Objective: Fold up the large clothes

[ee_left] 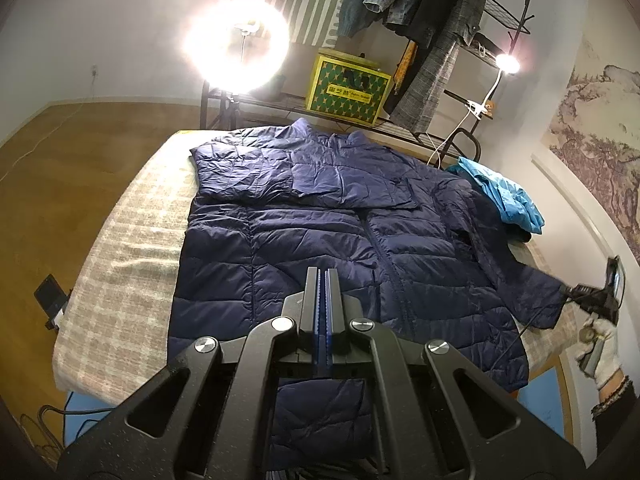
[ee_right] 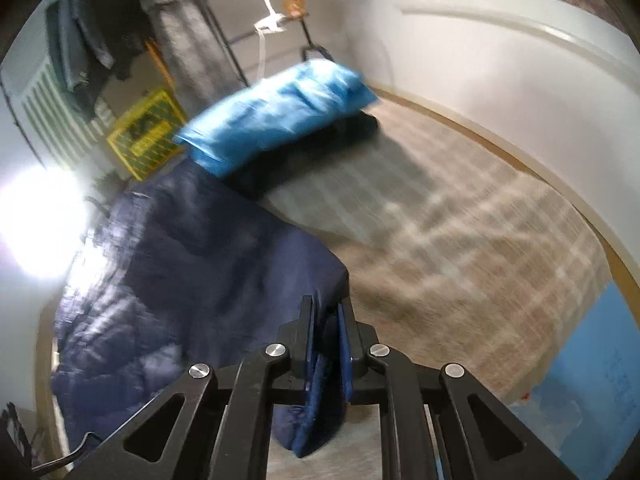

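A navy puffer jacket point(ee_left: 320, 220) lies spread front-up on a plaid-covered bed point(ee_left: 132, 240), collar at the far end. One sleeve is folded across its chest. My left gripper point(ee_left: 322, 274) hovers over the jacket's near hem, shut, with nothing between its pads. The other sleeve point(ee_left: 532, 288) stretches right to my right gripper point(ee_left: 576, 293), held by a gloved hand point(ee_left: 604, 344). In the blurred right wrist view, the right gripper point(ee_right: 326, 304) is shut on the navy sleeve cuff point(ee_right: 316, 396), and fabric bunches between its fingers above the bed point(ee_right: 460, 240).
A light blue garment point(ee_left: 504, 192) on a dark one lies at the bed's far right corner. Behind the bed stand a bright ring light point(ee_left: 236, 44), a yellow-green box point(ee_left: 346, 88) and a rack of hanging clothes point(ee_left: 432, 20). A wall runs along the right; wood floor point(ee_left: 60, 168) lies left.
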Demonstrator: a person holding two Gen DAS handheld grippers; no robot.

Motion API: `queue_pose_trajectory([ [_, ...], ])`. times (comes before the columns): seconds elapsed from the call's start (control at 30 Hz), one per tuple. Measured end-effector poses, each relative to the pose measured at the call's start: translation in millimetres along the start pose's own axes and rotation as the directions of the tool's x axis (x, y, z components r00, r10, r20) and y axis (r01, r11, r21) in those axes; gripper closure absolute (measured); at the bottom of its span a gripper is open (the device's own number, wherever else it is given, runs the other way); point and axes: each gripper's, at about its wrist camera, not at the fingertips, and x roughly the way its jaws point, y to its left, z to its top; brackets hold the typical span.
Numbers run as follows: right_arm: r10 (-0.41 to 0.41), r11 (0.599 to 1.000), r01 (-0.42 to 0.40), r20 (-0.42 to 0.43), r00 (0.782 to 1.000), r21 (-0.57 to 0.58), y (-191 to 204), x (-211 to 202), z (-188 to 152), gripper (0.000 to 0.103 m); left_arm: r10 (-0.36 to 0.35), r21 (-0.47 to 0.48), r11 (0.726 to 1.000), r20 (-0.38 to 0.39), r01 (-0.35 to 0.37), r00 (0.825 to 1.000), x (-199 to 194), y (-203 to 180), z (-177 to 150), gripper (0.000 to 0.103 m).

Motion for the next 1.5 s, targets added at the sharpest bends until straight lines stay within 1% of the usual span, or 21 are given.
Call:
queue_pose_trajectory([
  [0.13, 0.066, 0.997, -0.064, 0.041, 0.997, -0.049, 41, -20, 10, 0.095, 0.001, -0.004, 1.0, -0.001, -0.001, 1.0, 1, 1, 0, 0.103],
  [0.27, 0.149, 0.981, -0.139, 0.061, 0.987, -0.136, 97, -35, 18, 0.095, -0.004, -0.021, 1.0, -0.005, 0.004, 1.0, 6, 10, 0, 0.103],
  [0.37, 0.221, 0.957, -0.203, 0.067, 0.973, -0.207, 145, -42, 22, 0.095, 0.0, -0.033, 0.999, -0.007, 0.0, 1.0, 10, 15, 0, 0.103],
  [0.47, 0.297, 0.921, -0.272, 0.049, 0.954, -0.279, 196, -46, 19, 0.095, 0.001, -0.044, 0.999, -0.01, -0.002, 1.0, 12, 21, 1, 0.103],
  [0.6, 0.364, 0.865, -0.338, 0.0, 0.931, -0.371, 265, -39, 6, 0.095, 0.011, -0.05, 0.999, -0.012, -0.012, 1.0, 14, 28, 1, 0.103],
  [0.73, 0.404, 0.811, -0.389, -0.063, 0.913, -0.437, 316, -23, -10, 0.095, 0.022, -0.066, 0.998, -0.015, -0.023, 1.0, 13, 36, 1, 0.103],
  [0.83, 0.417, 0.774, -0.422, -0.122, 0.901, -0.472, 348, -9, -27, 0.095, 0.035, -0.079, 0.996, -0.016, -0.036, 0.999, 13, 43, 2, 0.103],
  [0.9, 0.43, 0.741, -0.46, -0.179, 0.885, -0.489, 371, 3, -41, 0.095, 0.041, -0.091, 0.995, -0.015, -0.042, 0.999, 13, 49, 2, 0.103],
  [0.97, 0.43, 0.715, -0.475, -0.213, 0.877, -0.513, 389, 13, -53, 0.095, 0.05, -0.102, 0.994, -0.013, -0.051, 0.999, 12, 54, 3, 0.103],
  [1.0, 0.428, 0.694, -0.484, -0.234, 0.873, -0.533, 405, 20, -62, 0.095, 0.056, -0.108, 0.993, -0.013, -0.057, 0.998, 11, 57, 3, 0.103],
  [1.1, 0.418, 0.656, -0.507, -0.29, 0.861, -0.559, 435, 41, -78, 0.095, 0.07, -0.113, 0.991, -0.018, -0.072, 0.997, 12, 63, 5, 0.103],
  [1.13, 0.414, 0.649, -0.509, -0.299, 0.86, -0.566, 442, 47, -82, 0.095, 0.078, -0.114, 0.99, -0.021, -0.08, 0.997, 13, 65, 5, 0.103],
  [1.2, 0.404, 0.632, -0.512, -0.316, 0.858, -0.582, 455, 59, -90, 0.088, 0.086, -0.117, 0.989, -0.03, -0.089, 0.996, 17, 68, 5, 0.103],
  [1.23, 0.405, 0.626, -0.517, -0.323, 0.855, -0.584, 458, 64, -93, 0.081, 0.086, -0.118, 0.989, -0.034, -0.089, 0.996, 19, 68, 5, 0.103],
  [1.27, 0.413, 0.619, -0.527, -0.329, 0.849, -0.583, 459, 66, -94, 0.069, 0.086, -0.117, 0.989, -0.039, -0.09, 0.996, 21, 69, 6, 0.103],
  [1.33, 0.428, 0.617, -0.54, -0.332, 0.84, -0.572, 458, 66, -93, 0.063, 0.081, -0.119, 0.989, -0.051, -0.087, 0.995, 28, 70, 6, 0.103],
  [1.37, 0.442, 0.613, -0.553, -0.336, 0.832, -0.564, 455, 65, -90, 0.059, 0.075, -0.123, 0.989, -0.058, -0.082, 0.996, 32, 70, 6, 0.103],
  [1.4, 0.462, 0.605, -0.573, -0.342, 0.818, -0.553, 450, 61, -88, 0.057, 0.064, -0.129, 0.989, -0.066, -0.072, 0.996, 37, 69, 7, 0.103],
  [1.43, 0.479, 0.6, -0.584, -0.339, 0.81, -0.547, 445, 56, -85, 0.053, 0.048, -0.139, 0.989, -0.075, -0.058, 0.996, 43, 69, 8, 0.103],
  [1.47, 0.488, 0.596, -0.586, -0.331, 0.807, -0.549, 438, 50, -82, 0.049, 0.028, -0.149, 0.988, -0.086, -0.041, 0.996, 50, 68, 9, 0.103],
  [1.5, 0.493, 0.594, -0.579, -0.317, 0.81, -0.559, 430, 43, -78, 0.048, 0.006, -0.157, 0.987, -0.098, -0.022, 0.995, 57, 67, 10, 0.103],
])
